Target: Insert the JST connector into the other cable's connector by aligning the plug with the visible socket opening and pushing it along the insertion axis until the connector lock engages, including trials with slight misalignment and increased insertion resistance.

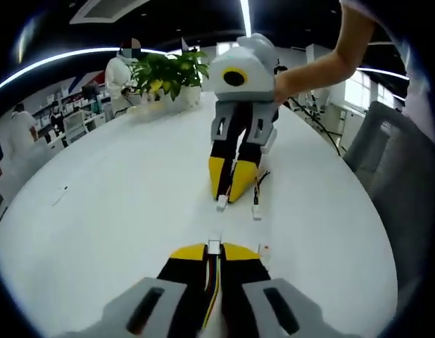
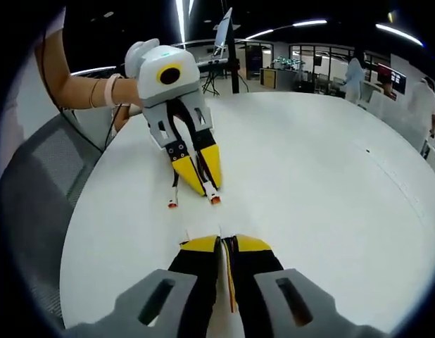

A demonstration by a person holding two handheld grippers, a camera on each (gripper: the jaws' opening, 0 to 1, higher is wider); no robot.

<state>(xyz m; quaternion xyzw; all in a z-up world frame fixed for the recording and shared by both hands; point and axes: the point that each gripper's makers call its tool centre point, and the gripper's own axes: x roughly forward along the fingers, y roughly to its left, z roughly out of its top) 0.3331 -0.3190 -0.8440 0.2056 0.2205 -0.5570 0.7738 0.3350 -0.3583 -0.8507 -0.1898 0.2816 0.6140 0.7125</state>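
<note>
In the left gripper view, my left gripper (image 1: 213,252) is shut on a thin multicoloured cable, and its white JST connector (image 1: 214,246) pokes out past the yellow fingertips. Facing it across the white table (image 1: 119,211), my right gripper (image 1: 230,193) is shut on the other cable, whose white connector (image 1: 222,204) rests near the table; a loose end (image 1: 257,211) lies beside it. In the right gripper view, my right gripper (image 2: 222,245) pinches its cable, and the left gripper (image 2: 203,184) opposite holds a connector (image 2: 215,200). The two connectors are apart, with a gap between them.
A potted green plant (image 1: 168,74) stands at the table's far end. A grey mesh chair (image 1: 393,162) sits by the table edge. A person's bare arm (image 1: 330,60) holds the right gripper. People stand in the office behind. A small loose cable end (image 2: 172,205) lies on the table.
</note>
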